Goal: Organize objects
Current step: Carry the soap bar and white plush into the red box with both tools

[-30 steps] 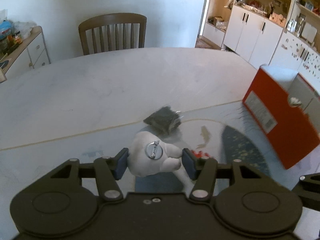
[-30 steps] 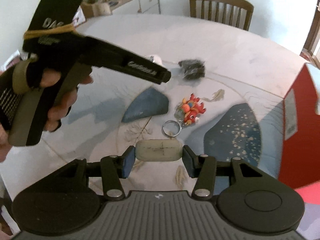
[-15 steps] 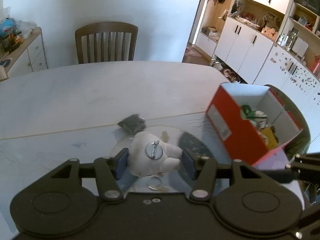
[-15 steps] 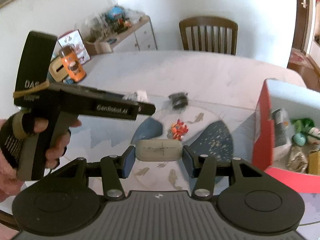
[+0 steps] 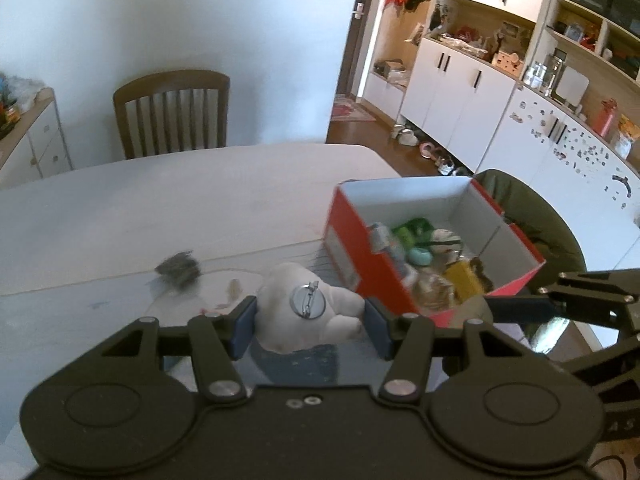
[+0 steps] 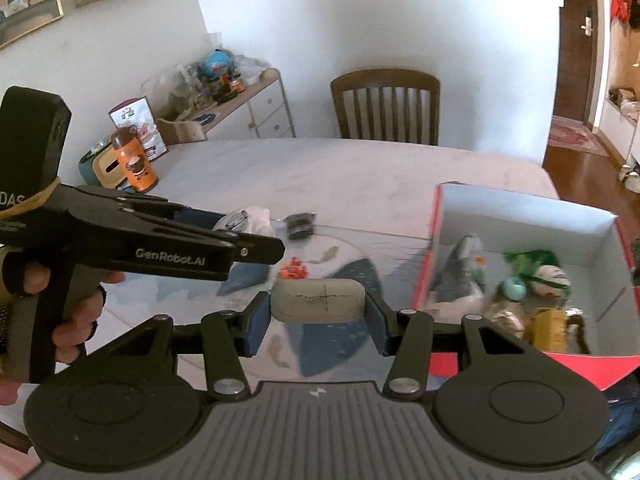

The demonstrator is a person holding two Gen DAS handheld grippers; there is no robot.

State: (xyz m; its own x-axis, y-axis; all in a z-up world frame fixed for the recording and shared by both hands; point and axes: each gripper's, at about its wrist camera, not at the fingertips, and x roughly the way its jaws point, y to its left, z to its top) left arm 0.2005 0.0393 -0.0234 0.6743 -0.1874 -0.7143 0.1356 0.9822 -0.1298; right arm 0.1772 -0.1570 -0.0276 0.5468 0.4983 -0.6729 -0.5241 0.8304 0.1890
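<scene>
Left wrist view: my left hand-held gripper [image 5: 310,322] pinches a white plush [image 5: 308,312], its metal pin badge facing the camera, held above the bench [image 5: 160,200]. The red box [image 5: 400,256] sits open just ahead and to the right, near the bench's right edge, its near half crowded with small things and its far half bare. A dark fuzzy item [image 5: 178,268] lies on the bench to the left, well apart from the box.

In the right wrist view my right hand-held gripper [image 6: 318,316] clamps a grey pebble-shaped case [image 6: 318,298] above the blue-patterned mat [image 6: 352,276]. The box's left wall stands just to its right. A small orange toy [image 6: 294,270] lies ahead on the mat. Broad bare bench stretches beyond to the chair [image 6: 386,106].
</scene>
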